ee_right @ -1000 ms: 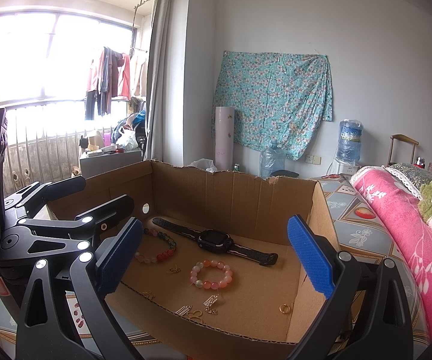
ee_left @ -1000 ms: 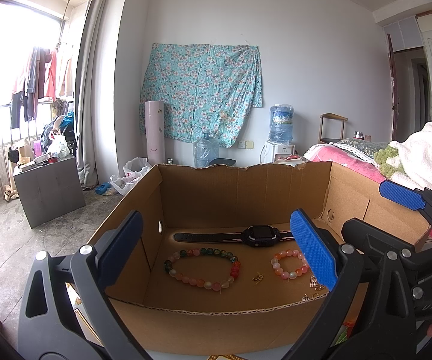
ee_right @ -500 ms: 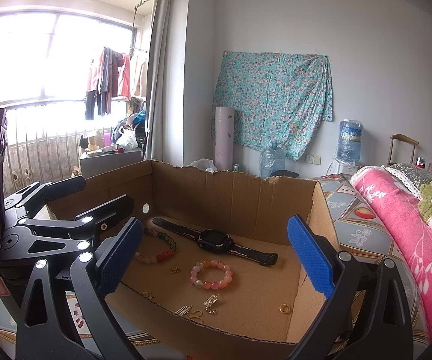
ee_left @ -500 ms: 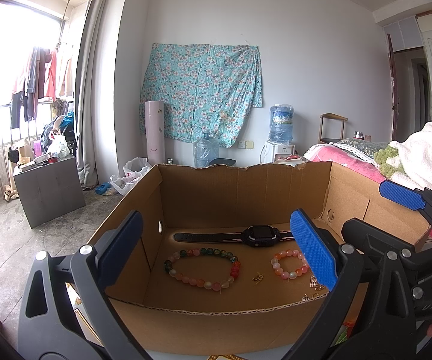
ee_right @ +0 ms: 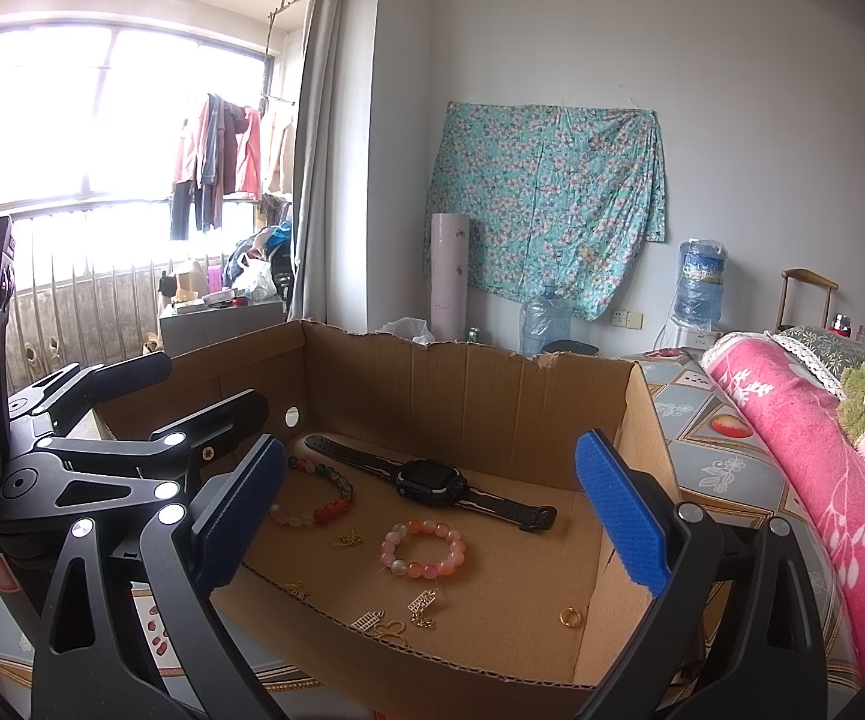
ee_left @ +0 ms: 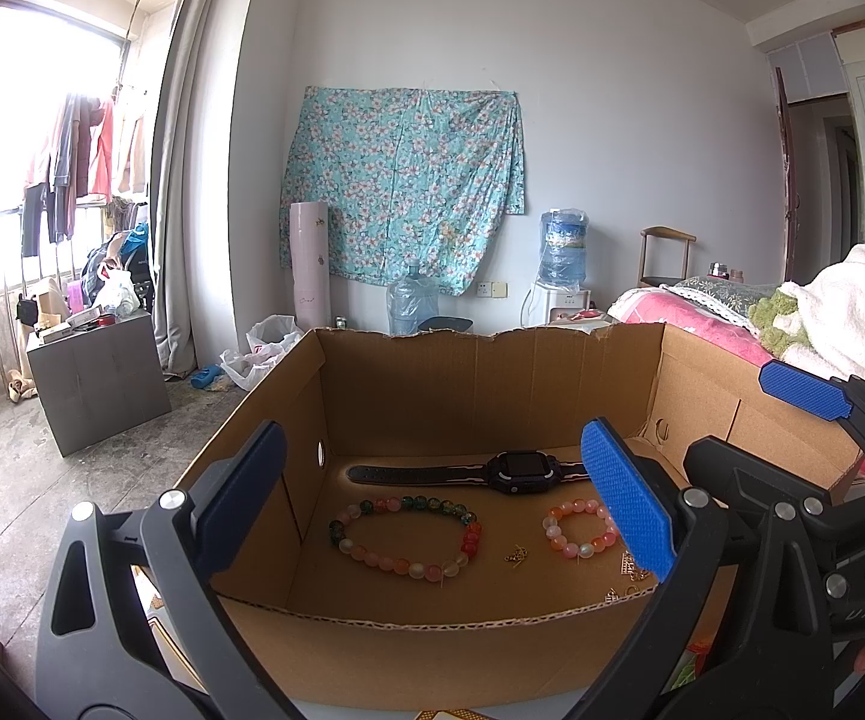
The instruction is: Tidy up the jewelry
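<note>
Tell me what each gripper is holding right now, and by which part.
Nothing is held. The left gripper and right gripper both hang open over the brown cardboard box, with only air between their blue pads.

Both wrist cameras sat close before the cardboard box [ee_left: 432,630], looking level over its near wall. The left view faced its left half, the right view its right; both shared the box floor and the watch [ee_right: 429,480].
</note>
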A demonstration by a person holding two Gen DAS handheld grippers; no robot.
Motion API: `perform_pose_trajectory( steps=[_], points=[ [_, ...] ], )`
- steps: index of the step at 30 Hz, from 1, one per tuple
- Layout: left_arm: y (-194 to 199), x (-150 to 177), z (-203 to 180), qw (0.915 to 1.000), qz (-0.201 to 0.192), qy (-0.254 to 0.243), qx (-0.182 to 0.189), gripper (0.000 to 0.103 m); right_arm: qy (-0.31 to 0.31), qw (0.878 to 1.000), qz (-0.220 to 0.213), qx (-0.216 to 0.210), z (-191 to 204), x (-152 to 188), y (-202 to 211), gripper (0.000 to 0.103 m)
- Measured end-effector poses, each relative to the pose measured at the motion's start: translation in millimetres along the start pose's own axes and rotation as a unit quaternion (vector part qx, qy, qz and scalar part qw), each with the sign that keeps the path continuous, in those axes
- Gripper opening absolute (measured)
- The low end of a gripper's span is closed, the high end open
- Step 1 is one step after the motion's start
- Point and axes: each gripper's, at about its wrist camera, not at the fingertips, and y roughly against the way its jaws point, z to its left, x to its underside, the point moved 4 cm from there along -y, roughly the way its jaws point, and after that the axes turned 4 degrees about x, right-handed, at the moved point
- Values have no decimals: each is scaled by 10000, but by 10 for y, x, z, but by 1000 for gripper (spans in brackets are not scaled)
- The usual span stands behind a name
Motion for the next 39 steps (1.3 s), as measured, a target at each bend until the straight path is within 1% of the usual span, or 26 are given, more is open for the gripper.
perform_pose_trajectory(
  steps=[39],
  points=[
    [0, 0, -2, 10000, 0, 0, -2, 95, 0, 10000, 0, 0, -9, 0, -3, 95]
  ],
)
